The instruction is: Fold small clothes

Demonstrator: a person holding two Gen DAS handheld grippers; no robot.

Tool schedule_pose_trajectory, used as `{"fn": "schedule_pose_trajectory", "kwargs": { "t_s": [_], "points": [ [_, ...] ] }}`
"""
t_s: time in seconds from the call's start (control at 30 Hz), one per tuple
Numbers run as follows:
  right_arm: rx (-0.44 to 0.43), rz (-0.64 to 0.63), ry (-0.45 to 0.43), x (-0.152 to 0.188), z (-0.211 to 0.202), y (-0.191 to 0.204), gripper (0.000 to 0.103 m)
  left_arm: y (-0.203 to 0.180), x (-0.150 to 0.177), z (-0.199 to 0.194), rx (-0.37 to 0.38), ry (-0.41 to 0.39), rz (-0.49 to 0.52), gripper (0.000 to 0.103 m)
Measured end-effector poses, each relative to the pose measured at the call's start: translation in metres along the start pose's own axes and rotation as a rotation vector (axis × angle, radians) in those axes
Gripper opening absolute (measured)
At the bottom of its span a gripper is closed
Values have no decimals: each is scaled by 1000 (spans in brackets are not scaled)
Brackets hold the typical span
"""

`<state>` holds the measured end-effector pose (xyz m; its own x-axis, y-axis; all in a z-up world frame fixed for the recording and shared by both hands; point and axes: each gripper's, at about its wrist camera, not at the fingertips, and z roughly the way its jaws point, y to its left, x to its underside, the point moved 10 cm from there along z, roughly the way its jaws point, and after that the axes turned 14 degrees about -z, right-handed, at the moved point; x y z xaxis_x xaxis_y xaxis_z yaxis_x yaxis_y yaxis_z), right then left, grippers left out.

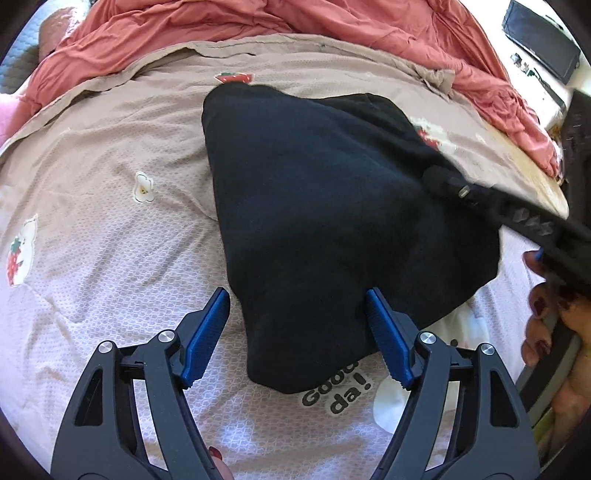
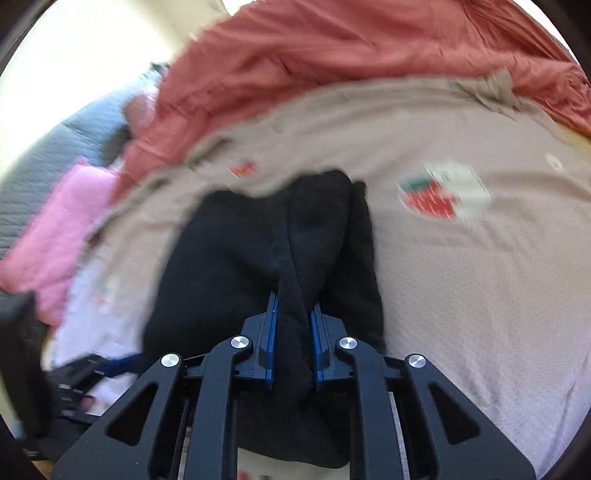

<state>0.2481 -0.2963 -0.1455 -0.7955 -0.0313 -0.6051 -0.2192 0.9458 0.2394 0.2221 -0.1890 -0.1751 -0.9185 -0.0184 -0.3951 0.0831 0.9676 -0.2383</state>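
A small black garment (image 1: 317, 206) lies bunched on a pale pink printed bed sheet (image 1: 92, 229). My left gripper (image 1: 297, 299) stands open over the garment's near corner, which sits between the blue pads (image 1: 207, 332) without being pinched. In the left wrist view my right gripper comes in from the right edge as a black arm lying on the garment's right side. In the right wrist view my right gripper (image 2: 293, 306) is shut on a raised ridge of the black garment (image 2: 229, 258), with cloth bulging between its blue pads (image 2: 271, 332).
A rumpled coral duvet (image 1: 258, 22) lies along the far side of the bed. A pink pillow (image 2: 62, 229) and a grey quilted surface (image 2: 44, 158) sit at the left. A hand with dark red nails (image 1: 543, 317) holds the right gripper. A black box (image 1: 539, 40) rests at far right.
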Motion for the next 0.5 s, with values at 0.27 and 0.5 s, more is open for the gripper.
{"fn": "schedule_pose_trajectory", "kwargs": {
  "t_s": [0.27, 0.5],
  "points": [
    [3, 92, 22, 15, 14, -16, 39, 4, 4, 7, 19, 25, -39, 70],
    [80, 5, 31, 12, 13, -11, 47, 7, 5, 7, 26, 28, -50, 72]
  ]
}}
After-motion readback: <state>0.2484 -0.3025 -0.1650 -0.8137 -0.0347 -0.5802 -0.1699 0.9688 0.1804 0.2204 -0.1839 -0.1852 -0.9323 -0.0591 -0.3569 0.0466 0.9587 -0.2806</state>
